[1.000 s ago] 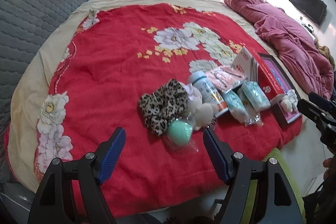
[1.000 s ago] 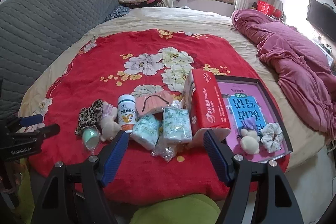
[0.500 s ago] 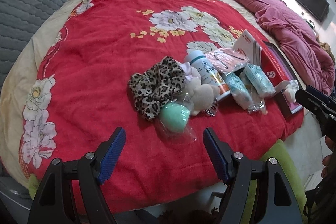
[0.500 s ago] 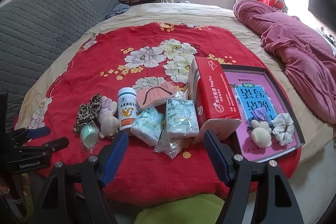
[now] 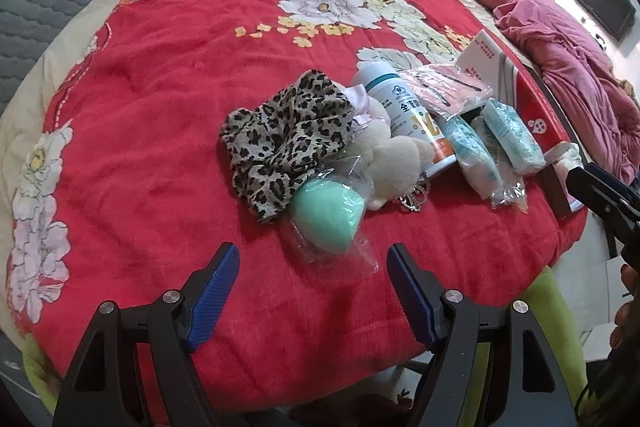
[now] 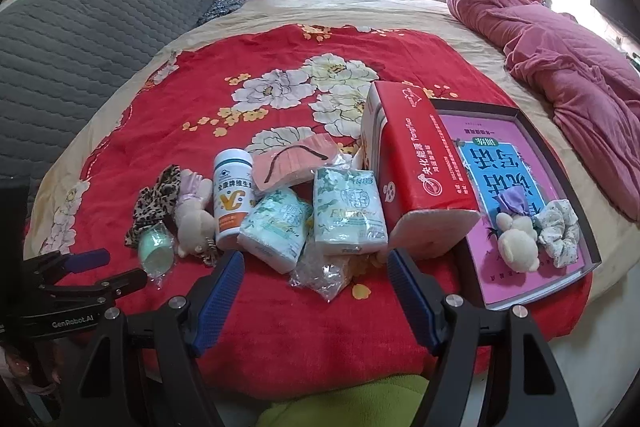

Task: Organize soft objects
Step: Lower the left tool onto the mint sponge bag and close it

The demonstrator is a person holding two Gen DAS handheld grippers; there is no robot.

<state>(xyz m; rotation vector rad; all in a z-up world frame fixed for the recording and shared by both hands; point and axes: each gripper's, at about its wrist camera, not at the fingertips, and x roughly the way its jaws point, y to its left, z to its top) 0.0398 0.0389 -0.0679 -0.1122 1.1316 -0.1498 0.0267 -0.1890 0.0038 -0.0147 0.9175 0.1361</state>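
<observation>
A row of things lies on the red flowered blanket (image 5: 160, 99). In the left wrist view a mint green sponge (image 5: 326, 215) in clear wrap lies just ahead of my open left gripper (image 5: 312, 269), beside a leopard scrunchie (image 5: 288, 135) and a cream plush toy (image 5: 392, 163). My right gripper (image 6: 314, 273) is open above the blanket's front, nothing between its fingers. Just beyond it lie two tissue packs (image 6: 348, 215) and a crumpled clear bag (image 6: 324, 273). A dark tray (image 6: 576, 203) with a pink liner holds a plush bear (image 6: 518, 247) and a pale scrunchie (image 6: 558, 231).
A white bottle (image 6: 232, 199), a pink mask pack (image 6: 294, 167) and a red box (image 6: 416, 167) lie among the soft things. A maroon duvet (image 6: 560, 59) is heaped at the right, a grey headboard (image 6: 80, 43) at the left. A green cushion (image 6: 340, 403) sits below the bed edge.
Both grippers have sunk toward the bed, so the objects look larger and nearer. The left one now hangs close over the green sponge. Jaws unchanged, nothing on the blanket moved.
</observation>
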